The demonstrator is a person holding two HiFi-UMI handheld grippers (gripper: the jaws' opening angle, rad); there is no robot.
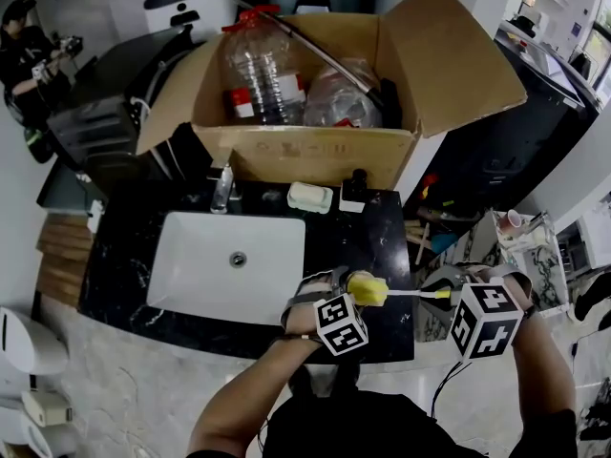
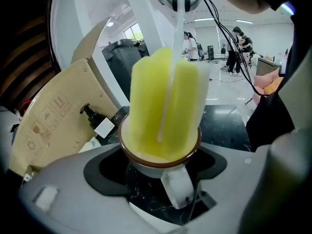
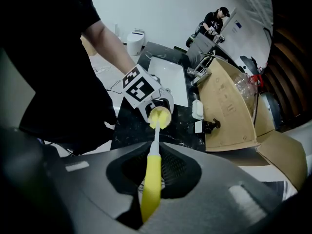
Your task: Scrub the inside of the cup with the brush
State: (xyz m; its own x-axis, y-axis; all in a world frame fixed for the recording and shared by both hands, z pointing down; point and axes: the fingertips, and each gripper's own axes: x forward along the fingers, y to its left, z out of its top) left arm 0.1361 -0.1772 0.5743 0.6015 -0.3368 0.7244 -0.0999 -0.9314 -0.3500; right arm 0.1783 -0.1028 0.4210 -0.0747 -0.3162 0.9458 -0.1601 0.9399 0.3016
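Note:
My left gripper (image 1: 329, 301) is shut on a white cup with a brown rim (image 2: 187, 147), held tipped over the black counter's front edge. The cup's handle (image 2: 178, 191) points back between the jaws. A brush with a yellow sponge head (image 2: 165, 106) is pushed into the cup's mouth and fills it. Its thin white shaft (image 1: 410, 293) runs right to my right gripper (image 1: 454, 299), which is shut on the yellow handle (image 3: 151, 184). In the right gripper view the sponge head (image 3: 160, 117) sits in the cup just below the left gripper's marker cube (image 3: 140, 86).
A white sink (image 1: 205, 280) is set in the black counter (image 1: 358, 241), with a faucet (image 1: 222, 189), a soap bar (image 1: 309, 197) and a pump bottle (image 1: 354, 190) behind it. An open cardboard box (image 1: 315, 156) holding plastic bottles stands at the back. A person (image 1: 27, 51) is at far left.

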